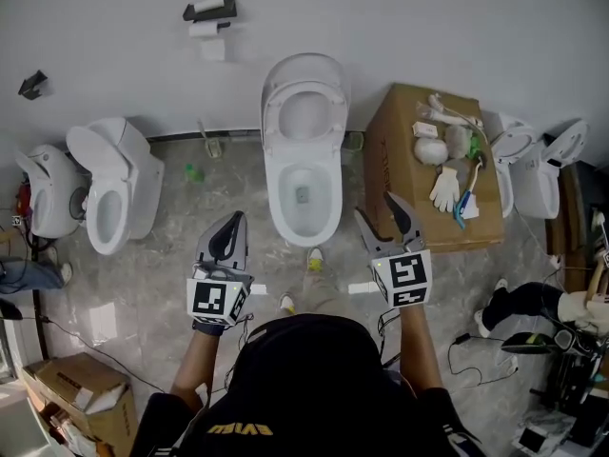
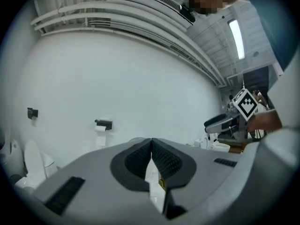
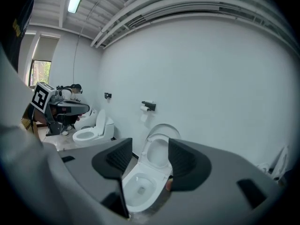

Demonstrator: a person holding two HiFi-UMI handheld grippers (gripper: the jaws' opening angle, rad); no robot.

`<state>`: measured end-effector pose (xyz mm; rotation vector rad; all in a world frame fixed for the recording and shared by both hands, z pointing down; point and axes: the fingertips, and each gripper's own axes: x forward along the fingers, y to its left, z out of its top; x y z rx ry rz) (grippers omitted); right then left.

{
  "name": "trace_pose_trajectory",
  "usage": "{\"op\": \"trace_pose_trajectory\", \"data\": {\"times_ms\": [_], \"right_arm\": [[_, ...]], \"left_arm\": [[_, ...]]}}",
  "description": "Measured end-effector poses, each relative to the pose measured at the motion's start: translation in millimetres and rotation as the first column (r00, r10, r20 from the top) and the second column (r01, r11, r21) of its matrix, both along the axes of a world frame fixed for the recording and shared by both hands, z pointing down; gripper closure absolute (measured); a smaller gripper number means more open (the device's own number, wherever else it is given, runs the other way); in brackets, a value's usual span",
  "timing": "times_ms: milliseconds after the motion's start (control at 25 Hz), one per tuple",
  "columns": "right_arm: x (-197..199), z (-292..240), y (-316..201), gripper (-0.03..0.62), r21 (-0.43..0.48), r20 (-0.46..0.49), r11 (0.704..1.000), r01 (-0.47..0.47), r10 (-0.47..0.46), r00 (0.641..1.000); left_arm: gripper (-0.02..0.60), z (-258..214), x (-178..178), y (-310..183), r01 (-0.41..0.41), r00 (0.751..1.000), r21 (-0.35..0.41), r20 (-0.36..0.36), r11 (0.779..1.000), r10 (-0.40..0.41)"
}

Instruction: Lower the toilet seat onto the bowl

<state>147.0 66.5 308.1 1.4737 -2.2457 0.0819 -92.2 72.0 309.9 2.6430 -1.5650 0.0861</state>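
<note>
A white toilet (image 1: 304,193) stands against the far wall straight ahead, its seat (image 1: 306,112) and lid raised upright against the wall. The right gripper view shows the same seat (image 3: 158,153) standing up above the open bowl (image 3: 138,186). My left gripper (image 1: 228,231) hovers over the floor to the bowl's front left, jaws shut with nothing between them. My right gripper (image 1: 387,219) hangs at the bowl's front right, open and empty, pointing toward the toilet. Neither gripper touches the toilet.
A cardboard box (image 1: 400,174) with gloves (image 1: 444,188) and brushes stands right of the toilet. A second toilet (image 1: 116,187) stands left, others at the far left and right. A paper holder (image 1: 209,12) hangs on the wall. Cables and boxes lie on the floor near me.
</note>
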Motion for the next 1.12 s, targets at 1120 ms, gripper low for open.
{"op": "trace_pose_trajectory", "data": {"times_ms": [1120], "right_arm": [[45,97,-248,0.358,-0.138,-0.047,0.967,0.216,-0.224,0.974]], "left_arm": [[0.569,24,104,-211,0.065,0.998,-0.097,0.016,0.993,-0.064]]}}
